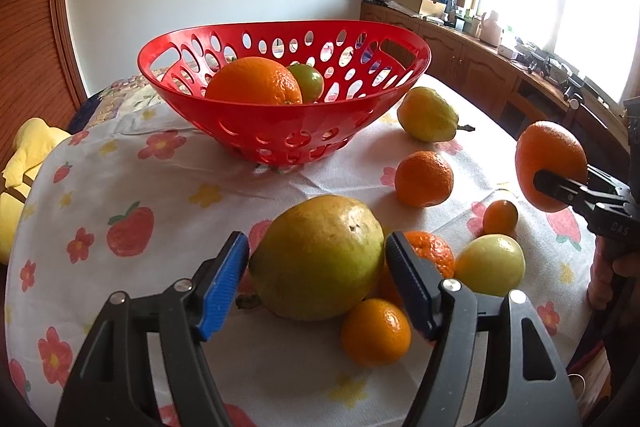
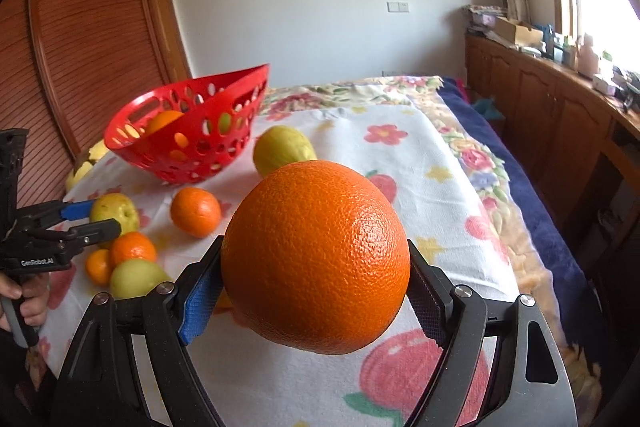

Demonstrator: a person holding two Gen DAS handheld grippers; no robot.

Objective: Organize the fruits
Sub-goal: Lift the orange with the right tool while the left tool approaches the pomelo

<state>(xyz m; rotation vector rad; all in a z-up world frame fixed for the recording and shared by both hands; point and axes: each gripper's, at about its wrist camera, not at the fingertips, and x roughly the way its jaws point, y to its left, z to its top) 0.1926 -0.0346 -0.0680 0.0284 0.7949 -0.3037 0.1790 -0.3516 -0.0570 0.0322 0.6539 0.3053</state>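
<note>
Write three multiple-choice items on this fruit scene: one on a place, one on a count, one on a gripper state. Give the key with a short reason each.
1. Where is the red basket?
A. On the flowered cloth
B. On the wooden cabinet
C. Held by a gripper

2. How many fruits show inside the basket in the left wrist view?
A. None
B. Two
C. Five

3. What is the right gripper doing?
A. Open over the cloth
B. Shut on a lemon
C. Shut on a large orange

Key: 1 A, the basket's base sits on the cloth. 2 B, an orange and a green fruit show above the rim. 3 C, both pads press the orange's sides and it is off the cloth, while the left gripper stands open around a big yellow-green fruit.
</note>
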